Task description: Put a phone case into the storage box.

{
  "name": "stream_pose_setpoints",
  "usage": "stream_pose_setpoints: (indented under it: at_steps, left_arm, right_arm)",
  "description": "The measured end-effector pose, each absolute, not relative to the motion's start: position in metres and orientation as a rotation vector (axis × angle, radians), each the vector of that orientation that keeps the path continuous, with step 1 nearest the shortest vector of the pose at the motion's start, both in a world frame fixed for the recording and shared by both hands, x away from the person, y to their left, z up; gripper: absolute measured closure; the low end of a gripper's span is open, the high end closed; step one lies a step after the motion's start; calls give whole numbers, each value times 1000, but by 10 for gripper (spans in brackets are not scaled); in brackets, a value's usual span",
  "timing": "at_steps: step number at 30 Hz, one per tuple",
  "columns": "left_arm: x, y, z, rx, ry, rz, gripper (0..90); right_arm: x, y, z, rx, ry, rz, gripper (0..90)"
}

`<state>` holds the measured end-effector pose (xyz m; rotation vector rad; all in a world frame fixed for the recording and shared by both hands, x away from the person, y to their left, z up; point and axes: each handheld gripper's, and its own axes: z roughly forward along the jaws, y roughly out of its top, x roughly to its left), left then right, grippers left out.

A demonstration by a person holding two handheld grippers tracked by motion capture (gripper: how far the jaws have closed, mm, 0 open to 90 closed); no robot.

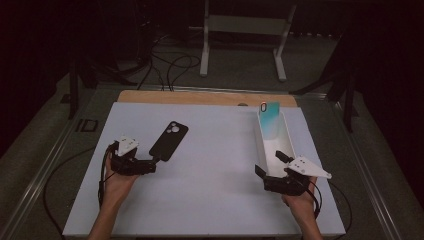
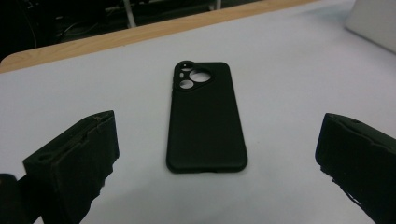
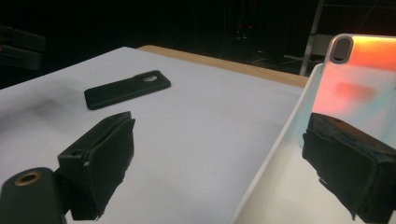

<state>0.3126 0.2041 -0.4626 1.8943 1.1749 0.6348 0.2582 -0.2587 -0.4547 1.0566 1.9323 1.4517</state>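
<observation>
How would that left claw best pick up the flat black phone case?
Probably across its long side edges near the bottom end, coming from there: the black phone case lies flat, lengthwise between the open left gripper jaws, narrower than their gap.

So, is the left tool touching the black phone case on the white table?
Apart. In the left gripper view, the left tool is open, and bare white table separates both jaws from the flat black phone case.

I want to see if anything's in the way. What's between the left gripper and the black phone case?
Nothing: in the left gripper view, bare white table lies between the open left gripper and the black phone case.
</observation>
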Motion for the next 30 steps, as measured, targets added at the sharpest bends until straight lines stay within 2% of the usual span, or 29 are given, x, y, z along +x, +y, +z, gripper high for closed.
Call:
stream_pose_setpoints:
  at_steps: [16,30]
  left_arm:
    - [356,186,-471,2029,1220,553,1]
    - [387,172,-493,2168,1295,471,22]
  right_arm:
    - [258,-259,-455,1054,1932,1454,90]
    - [259,-259,-457,1062,1936,1462,90]
